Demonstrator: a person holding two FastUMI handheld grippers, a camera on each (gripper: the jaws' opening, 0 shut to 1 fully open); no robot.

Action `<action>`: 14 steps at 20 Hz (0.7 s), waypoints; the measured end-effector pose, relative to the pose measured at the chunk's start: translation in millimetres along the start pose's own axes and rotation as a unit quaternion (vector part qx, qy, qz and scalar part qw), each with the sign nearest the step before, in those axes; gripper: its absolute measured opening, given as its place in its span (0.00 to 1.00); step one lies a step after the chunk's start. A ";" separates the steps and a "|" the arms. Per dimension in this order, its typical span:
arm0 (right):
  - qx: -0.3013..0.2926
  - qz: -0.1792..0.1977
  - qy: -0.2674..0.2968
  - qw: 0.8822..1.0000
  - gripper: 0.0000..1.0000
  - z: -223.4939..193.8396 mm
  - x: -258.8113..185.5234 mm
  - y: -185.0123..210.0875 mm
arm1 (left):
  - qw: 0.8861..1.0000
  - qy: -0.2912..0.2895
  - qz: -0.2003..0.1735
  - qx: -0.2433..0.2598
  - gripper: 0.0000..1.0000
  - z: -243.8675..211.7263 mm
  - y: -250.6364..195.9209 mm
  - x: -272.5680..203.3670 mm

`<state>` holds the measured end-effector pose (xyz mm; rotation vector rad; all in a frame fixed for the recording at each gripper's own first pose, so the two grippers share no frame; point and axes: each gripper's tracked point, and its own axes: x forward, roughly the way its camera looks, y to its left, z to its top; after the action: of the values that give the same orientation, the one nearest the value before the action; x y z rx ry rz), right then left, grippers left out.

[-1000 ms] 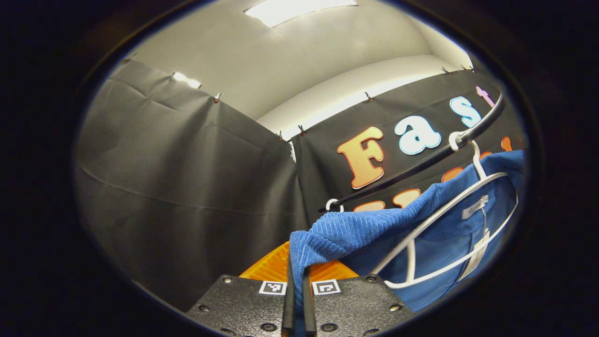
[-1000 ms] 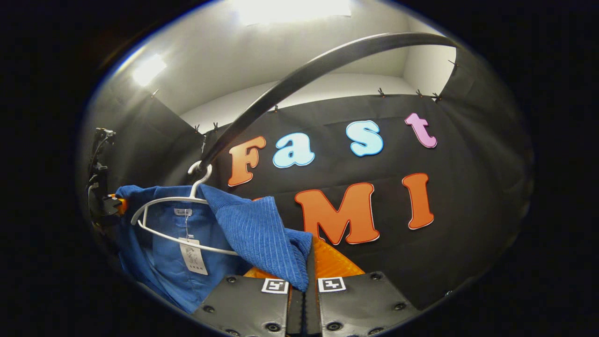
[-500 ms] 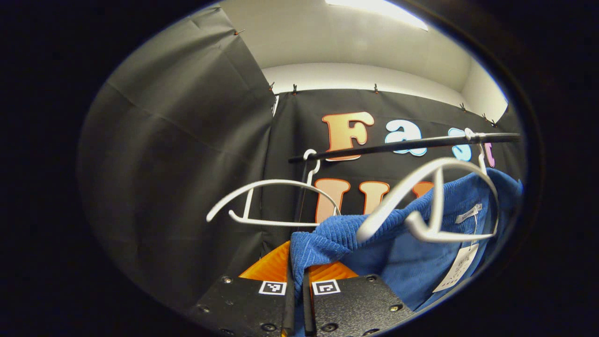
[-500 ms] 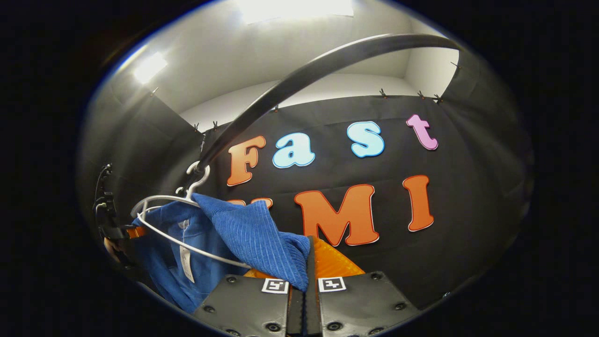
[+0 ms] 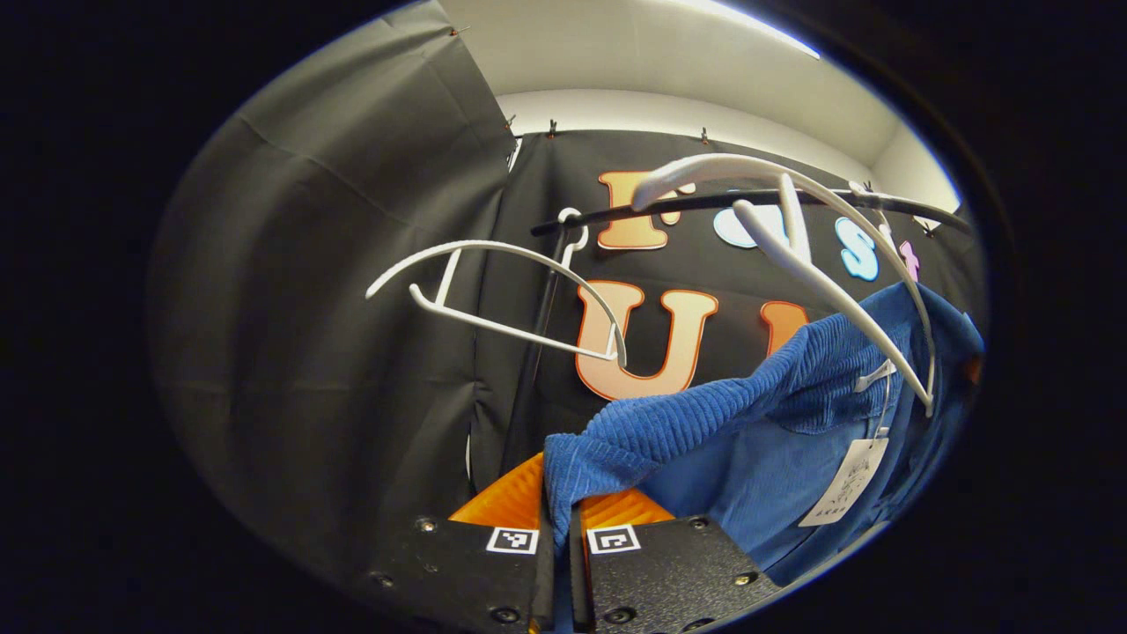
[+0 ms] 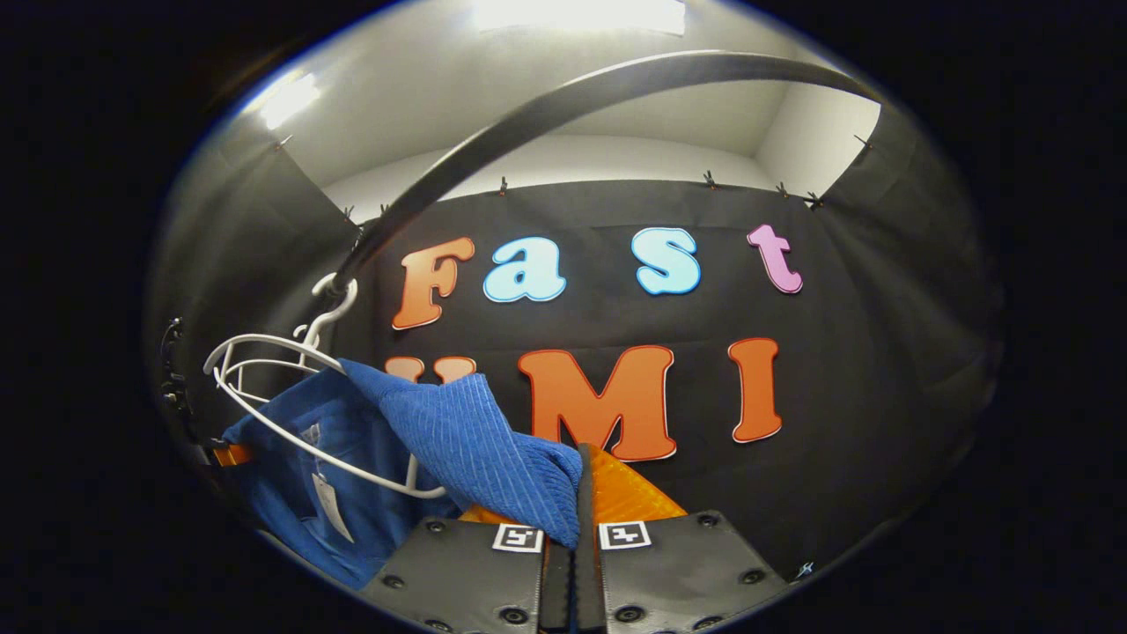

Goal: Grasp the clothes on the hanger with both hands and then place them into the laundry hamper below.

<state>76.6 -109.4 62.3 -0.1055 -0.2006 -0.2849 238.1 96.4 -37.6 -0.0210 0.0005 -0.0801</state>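
The blue garment (image 5: pixel 757 440) is hanging stretched between the two grippers, one shoulder pinched in each, because a two-point hold is what lets the cloth slide off its hanger sideways without bunching; in the left gripper view its ribbed edge is running from the fingers up toward the collar, and a paper tag (image 5: pixel 847 493) is dangling from the neck. The left gripper (image 5: pixel 562 537) is clamping a fold of that cloth between fingers drawn nearly together; the right gripper (image 6: pixel 572 537) is doing the same with the opposite shoulder (image 6: pixel 475 449). The white hanger (image 5: pixel 819 255) is tilting above the garment, its hook on the black rail (image 5: pixel 731 201); in the left gripper view the near arm is already standing clear of the cloth, though whether the far arm is lying free inside the collar is hard to judge from here.

Counting: one garment; two grippers; two white hangers, the second one (image 5: pixel 493 291) hanging bare on the same rail, well apart from the cloth; one rail; one tag. The hamper is presumably sitting below, so the clothes are probably needing a pull clear and a lowering.
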 end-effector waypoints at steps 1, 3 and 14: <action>-0.003 -0.005 0.000 1.000 0.09 -2.3 5.4 -3.1 | 1.000 0.002 0.002 0.006 0.07 -4.4 -1.8 -2.3; -0.019 -0.024 0.013 0.999 0.10 -16.0 20.1 -15.3 | 1.000 0.020 0.003 0.015 0.08 -17.0 -7.7 -8.9; -0.051 -0.056 0.065 0.995 0.03 -61.2 6.3 -56.9 | 0.997 0.055 -0.009 0.050 0.07 -46.8 -31.8 -36.4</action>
<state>77.2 -173.4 8.2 -0.1777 -0.0633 -0.4122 199.2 66.6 -83.7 0.0843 0.1065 -0.0987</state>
